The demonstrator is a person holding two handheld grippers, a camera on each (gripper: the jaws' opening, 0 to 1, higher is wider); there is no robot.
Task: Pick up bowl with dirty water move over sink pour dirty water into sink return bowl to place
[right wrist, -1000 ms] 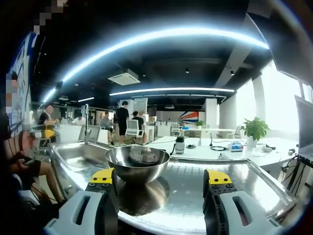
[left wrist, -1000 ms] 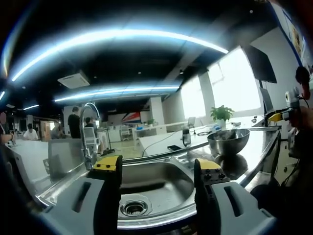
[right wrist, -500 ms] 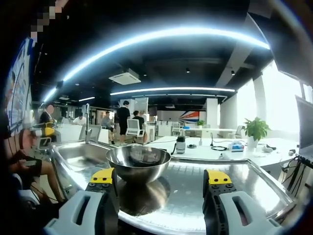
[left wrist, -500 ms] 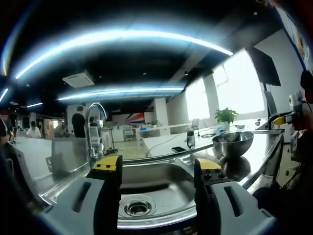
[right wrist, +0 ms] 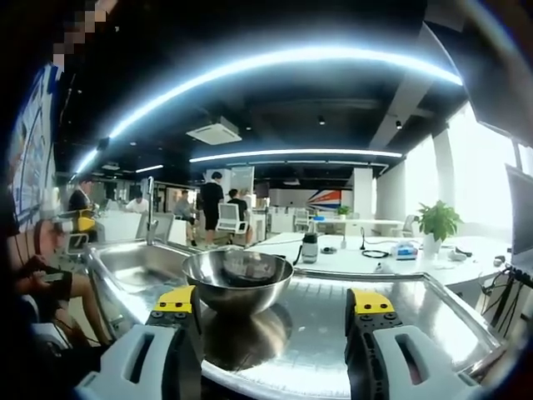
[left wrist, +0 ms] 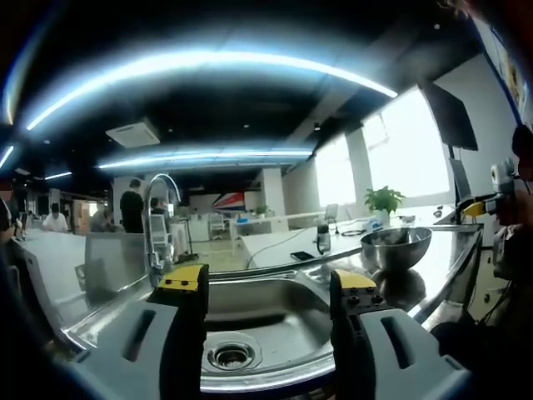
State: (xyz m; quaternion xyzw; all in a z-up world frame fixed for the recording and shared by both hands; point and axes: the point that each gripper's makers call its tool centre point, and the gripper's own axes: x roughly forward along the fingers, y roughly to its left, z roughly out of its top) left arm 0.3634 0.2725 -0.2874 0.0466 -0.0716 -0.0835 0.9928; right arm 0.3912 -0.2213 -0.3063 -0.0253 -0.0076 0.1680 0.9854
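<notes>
Bowl on the table, both of your grippers spread and holding nothing.
The steel bowl (right wrist: pixel 236 279) sits on the table (right wrist: pixel 333 333) just ahead of your right gripper (right wrist: pixel 273 304); contents unclear. Your left gripper (left wrist: pixel 265 287) faces the sink (left wrist: pixel 275 321), drain bare.

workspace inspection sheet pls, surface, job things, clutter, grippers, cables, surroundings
surface: steel counter, shiny, mirrors the bowl; grooved drainboard under it.
job's things: steel bowl upright on the drainboard, beside the sink; contents hard to read. Sink basin looks dry, drain uncovered, faucet behind it.
clutter: dark bottle on the white table beyond the counter.
grippers: left gripper open over the sink; right gripper open, facing the bowl, not touching it.
cables: black cable coiled on the white table.
surroundings: open office, potted plant, bright windows, people standing and seated in the background.
</notes>
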